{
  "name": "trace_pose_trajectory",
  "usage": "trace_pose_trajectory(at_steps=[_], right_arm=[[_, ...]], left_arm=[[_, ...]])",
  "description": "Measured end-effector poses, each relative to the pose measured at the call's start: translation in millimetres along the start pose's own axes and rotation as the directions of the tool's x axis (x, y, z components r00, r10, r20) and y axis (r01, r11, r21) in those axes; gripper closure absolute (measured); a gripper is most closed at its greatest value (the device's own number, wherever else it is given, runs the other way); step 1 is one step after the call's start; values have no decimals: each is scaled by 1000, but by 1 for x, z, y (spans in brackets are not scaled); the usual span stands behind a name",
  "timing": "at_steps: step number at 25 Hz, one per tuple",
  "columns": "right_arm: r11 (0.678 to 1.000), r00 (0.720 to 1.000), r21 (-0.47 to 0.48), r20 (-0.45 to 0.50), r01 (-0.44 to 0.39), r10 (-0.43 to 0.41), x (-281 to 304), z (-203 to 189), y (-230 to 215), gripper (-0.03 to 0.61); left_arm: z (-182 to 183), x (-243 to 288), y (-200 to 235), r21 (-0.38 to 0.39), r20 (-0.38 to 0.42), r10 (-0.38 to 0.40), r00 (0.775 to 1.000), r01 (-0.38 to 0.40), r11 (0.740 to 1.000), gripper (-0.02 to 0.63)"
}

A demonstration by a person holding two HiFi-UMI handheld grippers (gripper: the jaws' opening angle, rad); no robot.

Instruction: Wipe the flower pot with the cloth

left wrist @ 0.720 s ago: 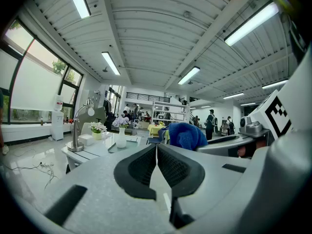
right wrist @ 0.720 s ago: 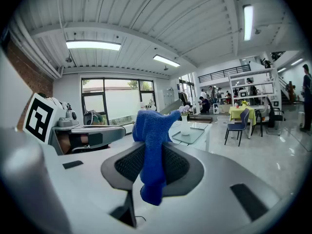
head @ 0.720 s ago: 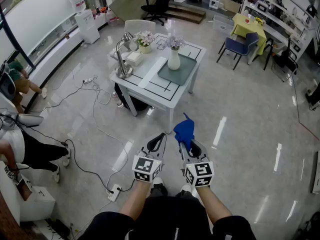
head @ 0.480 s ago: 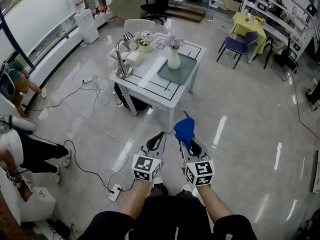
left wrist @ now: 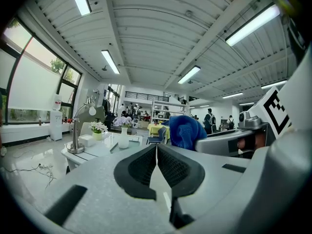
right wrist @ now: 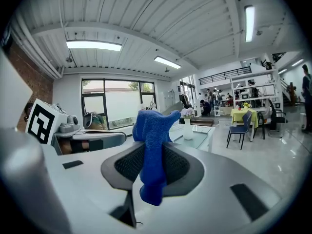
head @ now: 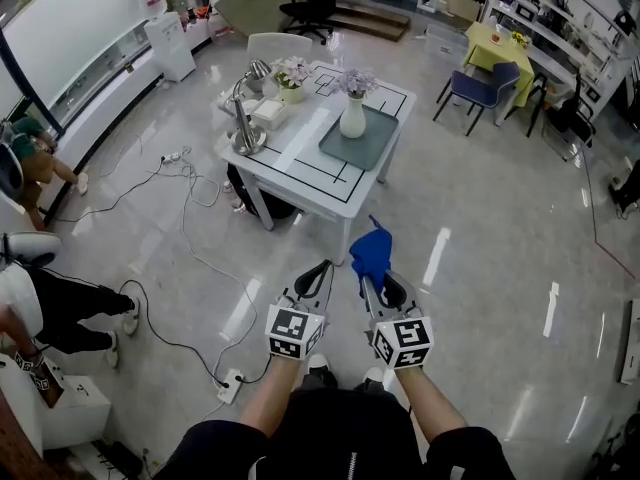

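A blue cloth (head: pixel 371 255) sticks up from my right gripper (head: pixel 377 282), whose jaws are shut on it; in the right gripper view the blue cloth (right wrist: pixel 152 145) hangs between the pads. My left gripper (head: pixel 316 279) is shut with nothing in it, its pads (left wrist: pixel 156 165) pressed together. A white vase with flowers (head: pixel 352 116) stands on a grey mat (head: pixel 362 142) on the white table (head: pixel 300 168) ahead of both grippers. A small pot with white flowers (head: pixel 291 87) sits at the table's far left side. Both grippers hover over the floor, well short of the table.
A desk lamp (head: pixel 243 118) and a white box (head: pixel 268 115) share the table. Cables (head: pixel 190 258) and a power strip (head: pixel 230 385) lie on the floor at left. A person (head: pixel 40 298) sits at the left edge. Blue chairs (head: pixel 480 93) stand far right.
The view has drifted slightly closer to the table. Both grippers keep their pose and the cloth stays in the right one. The person at left has shifted a little.
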State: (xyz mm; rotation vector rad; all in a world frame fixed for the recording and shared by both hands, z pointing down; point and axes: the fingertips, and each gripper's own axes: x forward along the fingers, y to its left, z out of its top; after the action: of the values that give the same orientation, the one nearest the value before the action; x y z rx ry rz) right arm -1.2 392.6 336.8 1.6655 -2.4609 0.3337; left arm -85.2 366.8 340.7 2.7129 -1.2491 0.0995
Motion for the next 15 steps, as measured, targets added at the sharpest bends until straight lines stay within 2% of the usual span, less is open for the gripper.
trace_pose_trajectory(at_steps=[9, 15], right_arm=[[1000, 1000, 11, -1, 20, -20, 34, 5, 4, 480], [999, 1000, 16, -7, 29, -29, 68, 9, -23, 481]], left_arm=[[0, 21, 35, -6, -3, -27, 1000, 27, 1000, 598], [-2, 65, 51, -10, -22, -43, 999, 42, 999, 598]])
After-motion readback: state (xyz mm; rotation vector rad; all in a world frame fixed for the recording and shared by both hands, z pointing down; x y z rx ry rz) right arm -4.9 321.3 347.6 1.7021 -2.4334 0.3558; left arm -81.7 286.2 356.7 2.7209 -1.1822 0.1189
